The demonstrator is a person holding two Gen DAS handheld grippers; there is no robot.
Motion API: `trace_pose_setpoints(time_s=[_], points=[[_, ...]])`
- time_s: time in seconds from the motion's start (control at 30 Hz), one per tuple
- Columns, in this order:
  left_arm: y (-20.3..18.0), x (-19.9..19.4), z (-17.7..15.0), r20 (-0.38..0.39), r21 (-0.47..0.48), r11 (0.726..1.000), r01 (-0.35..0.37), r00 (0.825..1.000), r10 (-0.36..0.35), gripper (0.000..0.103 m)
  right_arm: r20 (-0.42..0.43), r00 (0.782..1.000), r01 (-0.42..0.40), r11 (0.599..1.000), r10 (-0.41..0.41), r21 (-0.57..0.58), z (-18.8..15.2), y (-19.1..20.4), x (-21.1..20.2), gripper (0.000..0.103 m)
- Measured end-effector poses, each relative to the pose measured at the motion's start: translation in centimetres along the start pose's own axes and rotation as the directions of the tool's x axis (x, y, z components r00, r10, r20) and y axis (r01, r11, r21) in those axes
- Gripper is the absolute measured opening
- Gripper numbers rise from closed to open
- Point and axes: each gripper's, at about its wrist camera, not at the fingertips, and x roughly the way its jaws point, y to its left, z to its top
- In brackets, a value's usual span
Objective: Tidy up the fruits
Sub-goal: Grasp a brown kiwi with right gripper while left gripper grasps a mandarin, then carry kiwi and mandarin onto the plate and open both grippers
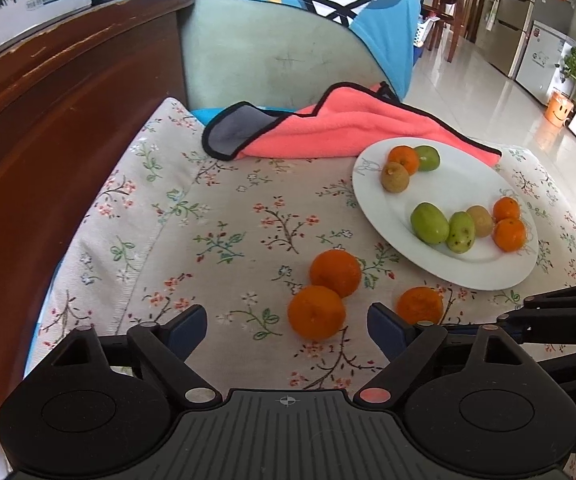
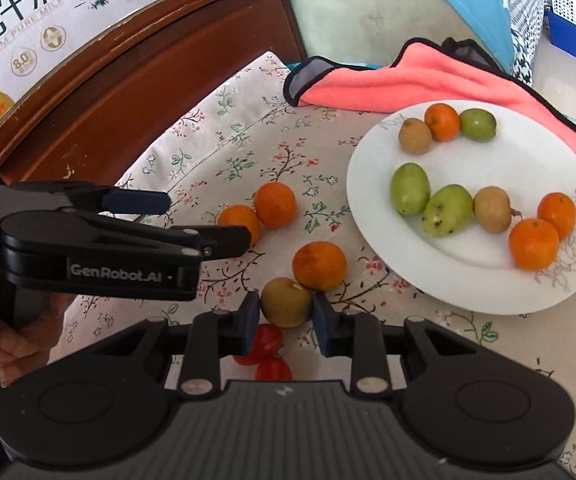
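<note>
Right tongs (image 2: 286, 314) angled down, clamping kiwi (image 2: 286, 302); left tongs (image 1: 287, 326) spread wide

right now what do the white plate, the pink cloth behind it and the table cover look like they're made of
White plate: probably glazed ceramic, smooth and glossy with a faint printed line flower near its rim.
Pink cloth: soft fleece or microfibre, matte fuzzy nap, grey reverse, black stitched edging.
Table cover: woven fabric, likely cotton or linen, matte with visible weave and a floral pattern.
</note>
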Motion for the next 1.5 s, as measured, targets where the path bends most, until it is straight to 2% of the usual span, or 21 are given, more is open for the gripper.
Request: trace_pose_setpoints(time_s=[0.23,0.43,0.6,0.77,0.83,1.17,1.5], points=[[-0.8,1.0,0.1,-0.014,0.014,1.0,0.004,1.0,-0.003,0.07,0.012,1.0,-0.007,0.999,0.006,0.039,0.0,-1.0,-1.4,0.029],[-1.5,1.7,0.2,-0.02,0.021,1.0,0.002,1.0,-0.002,0.063,0.016,1.0,-0.01,0.999,0.009,0.041,0.0,-1.4,-2.2,0.029],[-1.8,2.0,0.1,-0.022,0.039,0.999,0.01,1.0,-0.009,0.043,0.018,1.0,-0.012,0.999,0.012,0.041,0.0,-1.6,-2.5,0.029],[-1.8,2.0,0.0,-0.016,0.049,0.999,0.002,1.0,-0.001,0.038,0.021,1.0,-0.012,0.999,0.012,0.045,0.0,-1.8,-2.8,0.029],[-1.8,2.0,0.0,-0.014,0.048,0.999,0.008,1.0,-0.007,0.031,0.022,1.0,-0.013,0.999,0.012,0.045,0.0,-1.9,-2.9,0.029],[-1.8,-0.1,0.1,0.015,0.046,0.999,0.012,1.0,-0.013,0.031,0.026,0.999,-0.03,0.999,0.029,0.044,0.2,-1.7,-3.1,0.029],[-1.4,-3.1,1.6,0.106,-0.022,1.0,0.002,0.994,0.0,0.031,0.057,0.998,-0.043,0.998,0.041,0.04,0.8,-1.5,-3.9,0.029]])
